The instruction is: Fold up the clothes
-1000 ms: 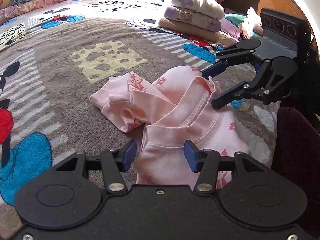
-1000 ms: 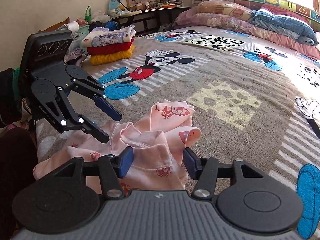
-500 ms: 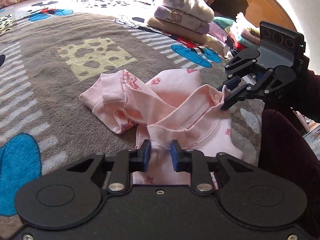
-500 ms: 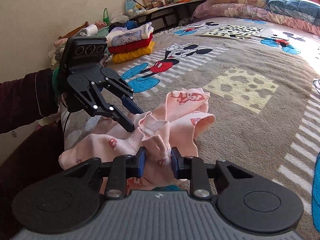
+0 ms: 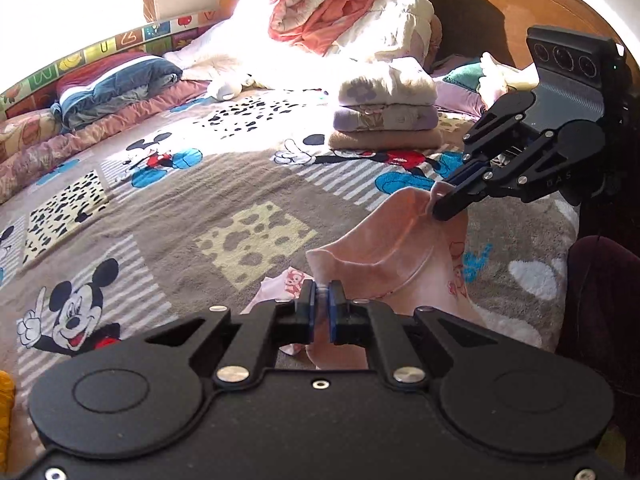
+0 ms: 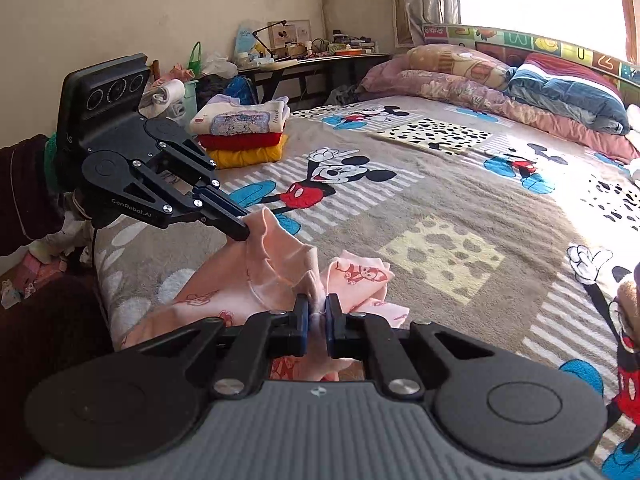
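Left gripper [image 5: 319,309] clamped narrow on the near edge of the pink garment [image 5: 384,248], at 6 o'clock in its own view. Right gripper [image 6: 317,318] likewise pinches a bunched fold of the same garment. The cloth is raised between them, its lower part resting on the Mickey Mouse blanket [image 5: 168,216] on the bed. Folded clothes stack [image 5: 386,114] at 1 o'clock, well apart

Home bedroom, cartoon-mouse bedspread [image 6: 460,200], piled pillows [image 6: 560,92], cluttered desk [image 6: 320,58] (by the wall)
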